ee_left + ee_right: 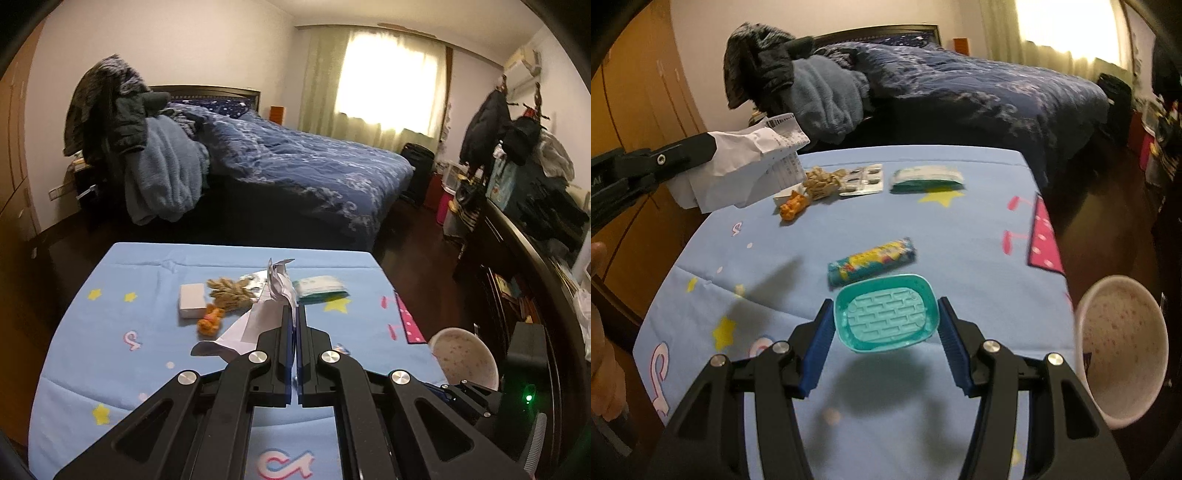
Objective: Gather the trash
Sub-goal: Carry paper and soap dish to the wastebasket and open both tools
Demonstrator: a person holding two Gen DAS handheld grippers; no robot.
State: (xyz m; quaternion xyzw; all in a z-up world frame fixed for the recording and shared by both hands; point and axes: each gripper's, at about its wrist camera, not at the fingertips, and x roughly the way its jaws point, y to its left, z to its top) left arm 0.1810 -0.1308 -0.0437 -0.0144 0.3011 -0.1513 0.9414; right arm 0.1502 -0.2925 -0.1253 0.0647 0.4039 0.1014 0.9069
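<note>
My left gripper (pixel 294 314) is shut on a crumpled white paper receipt (pixel 279 282) and holds it above the blue table cover; the paper also shows in the right wrist view (pixel 746 166), hanging from the left fingers. My right gripper (pixel 886 314) is shut on a teal soap dish (pixel 886 314) and holds it above the cover. On the cover lie peanut shells (pixel 822 181), orange peel (pixel 793 206), a pill blister pack (pixel 862 180), a tissue packet (pixel 925 178) and a colourful candy wrapper tube (pixel 871 260).
A white speckled bin (pixel 1121 350) stands off the table's right edge; it also shows in the left wrist view (pixel 463 358). A white box (pixel 192 300) lies by the shells. A bed with blue bedding (pixel 295 162) lies beyond the table. A wardrobe stands left.
</note>
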